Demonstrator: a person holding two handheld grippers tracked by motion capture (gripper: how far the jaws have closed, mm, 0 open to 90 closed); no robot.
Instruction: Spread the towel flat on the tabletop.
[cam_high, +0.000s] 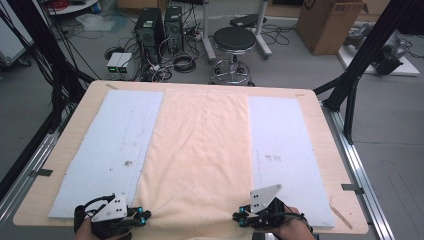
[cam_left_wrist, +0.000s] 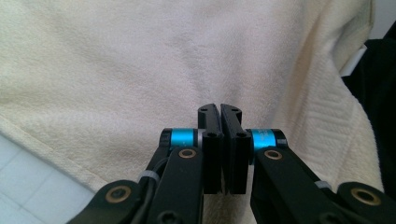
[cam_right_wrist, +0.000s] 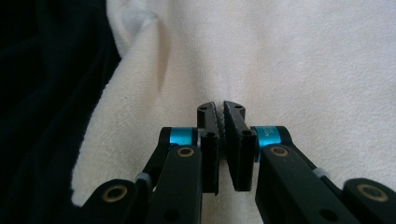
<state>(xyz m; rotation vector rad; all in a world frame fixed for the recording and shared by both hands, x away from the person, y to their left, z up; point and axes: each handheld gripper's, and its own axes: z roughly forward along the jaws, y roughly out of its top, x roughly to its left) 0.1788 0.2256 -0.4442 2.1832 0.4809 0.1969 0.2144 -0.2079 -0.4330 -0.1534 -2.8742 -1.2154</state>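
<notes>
At the table's near edge, two claws, left (cam_high: 144, 216) and right (cam_high: 237, 218), each pinch one cream towel (cam_high: 200, 150).

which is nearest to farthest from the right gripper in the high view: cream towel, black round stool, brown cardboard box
From the right gripper, at the table's near edge:
1. Cream towel: spread down the table's middle, its near edge at the gripper.
2. Black round stool: on the floor beyond the table's far edge.
3. Brown cardboard box: farther back, at the upper right.
</notes>
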